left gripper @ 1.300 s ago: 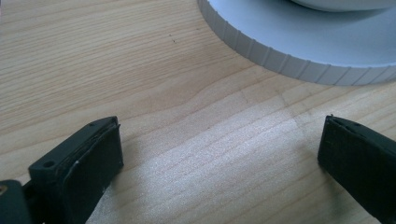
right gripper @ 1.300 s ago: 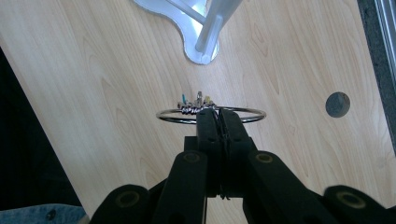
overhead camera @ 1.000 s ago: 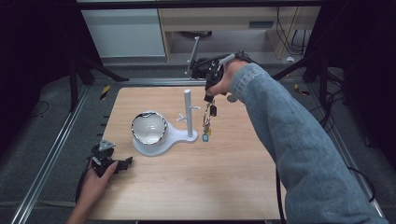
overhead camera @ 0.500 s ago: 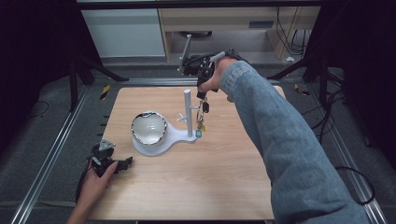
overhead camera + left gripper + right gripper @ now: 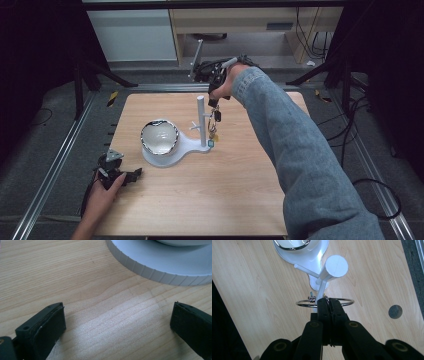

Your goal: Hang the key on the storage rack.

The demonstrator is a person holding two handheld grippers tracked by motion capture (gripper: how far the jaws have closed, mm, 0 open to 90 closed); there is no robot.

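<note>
Right gripper [image 5: 329, 305]: jaws pressed together on a metal key ring [image 5: 325, 302], which lies level across the fingertips. In the high view this gripper [image 5: 214, 102] is raised over the far part of the counter [image 5: 240, 200], and the keys [image 5: 214, 125] hang straight below it, clear of the wood.

White stand [image 5: 322, 281]: its upright post sits just ahead of the right gripper's tips, and one side peg reaches toward the ring; contact between peg and ring cannot be judged. The stand's flat base [image 5: 187, 146] lies directly below and beyond the keys. A shiny bowl [image 5: 159, 137] sits on the base's far end, well apart from this gripper.

Left gripper [image 5: 117, 322]: jaws spread wide, nothing between them, resting low on the counter. The ribbed edge of the stand's base [image 5: 155, 271] lies ahead of it, not touching. In the high view this gripper [image 5: 120, 175] sits near the counter's left edge.

Open room: bare wood to the right of the right gripper as far as the counter's edge, with a round hole [image 5: 395, 311] in the surface there.
</note>
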